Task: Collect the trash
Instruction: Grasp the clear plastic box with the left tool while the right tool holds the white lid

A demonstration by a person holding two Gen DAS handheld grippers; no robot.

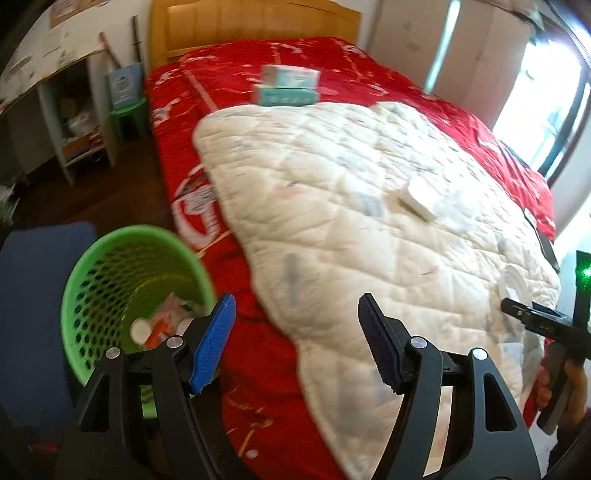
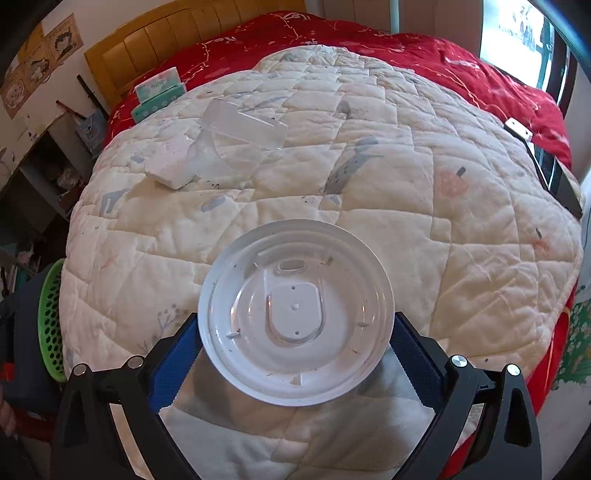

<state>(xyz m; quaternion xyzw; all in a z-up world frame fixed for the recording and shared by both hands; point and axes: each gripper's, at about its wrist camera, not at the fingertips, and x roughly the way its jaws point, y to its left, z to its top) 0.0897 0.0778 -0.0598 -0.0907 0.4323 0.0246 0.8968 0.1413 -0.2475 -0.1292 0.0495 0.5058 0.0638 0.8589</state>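
Observation:
My right gripper [image 2: 295,350] is shut on a round white plastic lid [image 2: 295,314], its blue pads pressed on the lid's left and right rims, above the white quilt [image 2: 424,206]. A white foam block [image 2: 168,162] and clear plastic packaging [image 2: 240,129] lie further up the quilt. My left gripper [image 1: 297,339] is open and empty over the bed's left edge, next to the green mesh bin [image 1: 125,280], which holds several pieces of trash. The foam block also shows in the left wrist view [image 1: 415,201]. The right gripper shows at that view's right edge [image 1: 532,317].
The quilt lies on a red bedspread [image 1: 229,92] with a wooden headboard [image 1: 255,22]. Two teal tissue boxes [image 1: 286,86] sit near the headboard. A dark flat device [image 2: 554,173] lies at the bed's right edge. A shelf [image 1: 70,122] and green stool [image 1: 129,114] stand left of the bed.

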